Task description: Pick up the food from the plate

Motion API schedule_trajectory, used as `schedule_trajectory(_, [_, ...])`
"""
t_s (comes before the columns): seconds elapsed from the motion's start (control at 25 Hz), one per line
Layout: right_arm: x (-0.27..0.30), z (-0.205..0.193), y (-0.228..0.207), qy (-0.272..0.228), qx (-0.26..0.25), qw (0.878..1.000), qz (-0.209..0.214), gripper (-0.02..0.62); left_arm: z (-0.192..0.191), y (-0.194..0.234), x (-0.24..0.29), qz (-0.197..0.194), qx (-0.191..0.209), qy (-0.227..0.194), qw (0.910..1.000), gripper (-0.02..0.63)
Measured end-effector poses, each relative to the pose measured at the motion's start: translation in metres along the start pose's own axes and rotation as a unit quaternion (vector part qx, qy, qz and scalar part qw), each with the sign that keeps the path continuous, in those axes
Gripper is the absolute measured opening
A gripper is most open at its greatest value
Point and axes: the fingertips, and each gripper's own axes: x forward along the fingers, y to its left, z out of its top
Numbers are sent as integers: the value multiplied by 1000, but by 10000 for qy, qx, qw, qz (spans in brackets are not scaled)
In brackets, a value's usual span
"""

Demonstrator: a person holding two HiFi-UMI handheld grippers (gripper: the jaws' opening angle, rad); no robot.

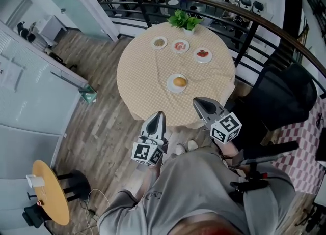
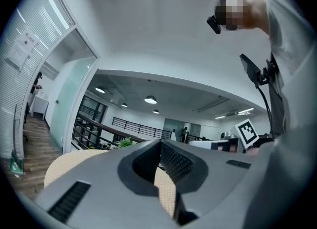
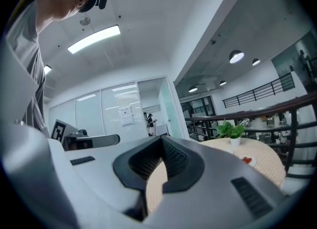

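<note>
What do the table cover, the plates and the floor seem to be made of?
Cover: likely matte cloth; it hangs in folds over the edge. Plates: white, smooth, ceramic or plastic. Floor: wood or laminate; grained planks show.

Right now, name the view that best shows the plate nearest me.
The head view: the nearest plate lies whole on the table, its food visible. Neither gripper view shows it; the right one catches only a farther plate.

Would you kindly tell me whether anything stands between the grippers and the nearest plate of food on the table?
Nothing visible does. Only bare checked tablecloth lies between the left gripper, the right gripper and the nearest plate of food; the other plates and the plant stand beyond it.
</note>
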Motion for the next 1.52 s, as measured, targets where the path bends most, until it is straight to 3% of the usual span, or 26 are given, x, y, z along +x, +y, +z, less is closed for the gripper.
schedule_trajectory(0.28, [-8, 28, 11, -246, -737, 9966, -265, 6, 11, 2, -8, -189, 46, -169, 9997, 11])
schedule_trajectory(0.6, [-8, 31, 22, -355, -798, 9954, -397, 6, 6, 8, -12, -253, -106, -92, 9996, 11])
schedule_trajectory(0.64, [-8, 32, 19, -370, -751, 9952, -497, 46, 6, 8, -10, -306, -68, -69, 9995, 11])
schedule_trajectory(0.68, [-8, 32, 14, -336, -715, 9949, -630, 221, 6, 7, -9, -360, -21, -58, 9993, 11])
schedule_trajectory(0.72, [-8, 31, 8, -263, -730, 9939, -784, 301, 6, 7, -7, -405, 22, -57, 9992, 11])
schedule_trajectory(0.76, [-8, 30, 3, -175, -808, 9923, -922, 313, 7, 7, -5, -436, 47, -61, 9990, 11])
schedule_trajectory(0.88, [-12, 29, -6, 57, -1080, 9883, -1074, 313, 7, 7, 0, -458, 61, -131, 9988, 11])
schedule_trajectory(1.28, [6, -2, -29, 1040, -1506, 9785, -949, 313, -9, 12, -17, -147, -118, -82, 9998, 11])
schedule_trajectory(1.52, [34, -41, -59, 1934, -2045, 9565, -772, 313, -9, 9, -31, 83, -71, -45, 9999, 11])
